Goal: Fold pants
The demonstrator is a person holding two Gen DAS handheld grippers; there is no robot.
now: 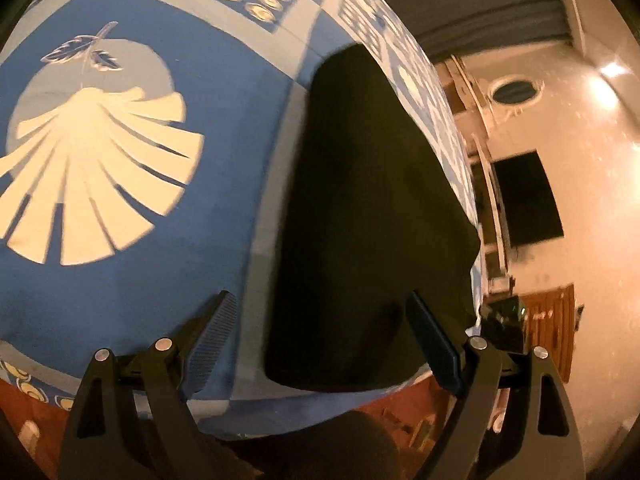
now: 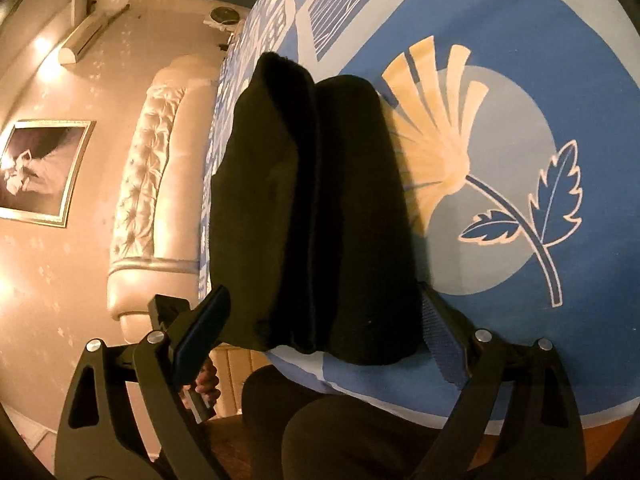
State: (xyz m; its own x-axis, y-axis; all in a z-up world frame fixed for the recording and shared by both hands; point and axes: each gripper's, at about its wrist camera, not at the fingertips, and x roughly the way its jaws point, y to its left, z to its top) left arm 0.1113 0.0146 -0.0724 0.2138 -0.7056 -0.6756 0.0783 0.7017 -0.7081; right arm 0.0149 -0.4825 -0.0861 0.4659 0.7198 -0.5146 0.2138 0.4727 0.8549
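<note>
Black soft fabric pants, folded into a long narrow bundle, lie on the blue bedsheet with cream fan-flower print, near the bed's edge. In the right wrist view the pants show two thick parallel folds side by side with a seam line between them, one end close to the sheet's near edge. Left gripper hovers just over the near end of the pants, jaws spread wide, one finger over the sheet beside the pants, the other at the pants' far side; nothing held. Right gripper also has jaws wide apart, straddling the near end of the pants, gripping nothing. Whether its fingers touch the fabric cannot be told. Beyond the pants, past the bed edge, sits a cream tufted leather headboard, with a gold-framed dark picture on the wall further off.
</note>
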